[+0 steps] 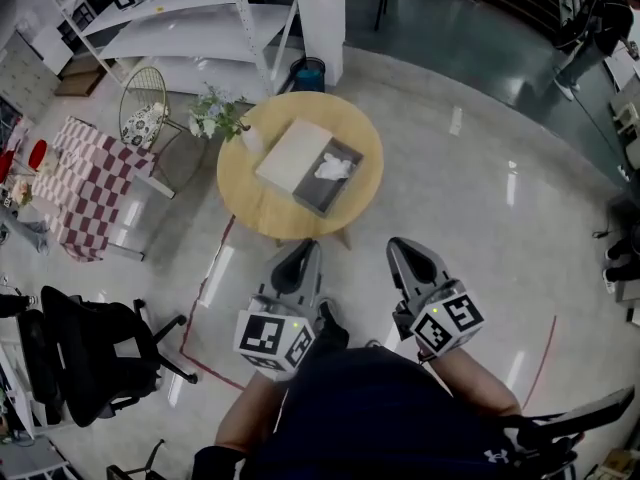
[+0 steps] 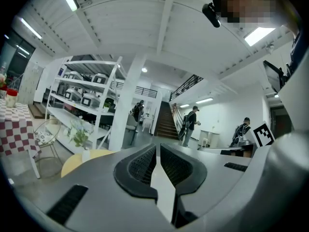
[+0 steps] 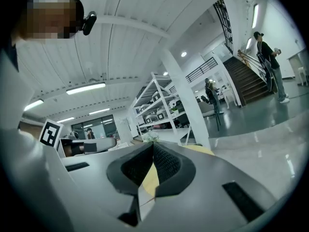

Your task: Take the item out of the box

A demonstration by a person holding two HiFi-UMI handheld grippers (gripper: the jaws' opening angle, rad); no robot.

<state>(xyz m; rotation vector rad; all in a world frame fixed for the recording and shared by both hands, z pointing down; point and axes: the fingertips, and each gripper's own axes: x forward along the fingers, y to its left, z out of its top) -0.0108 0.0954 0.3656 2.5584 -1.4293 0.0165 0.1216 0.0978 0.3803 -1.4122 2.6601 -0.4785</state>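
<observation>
A round yellow table point(image 1: 262, 203) stands in front of me. On it lies an open grey box point(image 1: 343, 185) with a crumpled white item point(image 1: 333, 167) inside, and a cream lid point(image 1: 291, 155) leans on the box's left side. My left gripper point(image 1: 299, 251) and right gripper point(image 1: 402, 247) are held low by my body, short of the table's near edge, and touch nothing. The left gripper point(image 2: 158, 147) has its jaws closed together with nothing between them. The right gripper point(image 3: 153, 144) is likewise shut and holds nothing. The table's yellow edge point(image 2: 79, 159) shows beyond the left jaws.
A vase of flowers point(image 1: 223, 118) stands at the table's left rim. To the left are a wire chair point(image 1: 145, 110), a checkered-cloth table point(image 1: 85, 183) and a black office chair point(image 1: 90, 353). White shelving point(image 1: 180, 18) and a pillar point(image 1: 320, 13) stand behind. Red tape point(image 1: 205, 278) marks the floor.
</observation>
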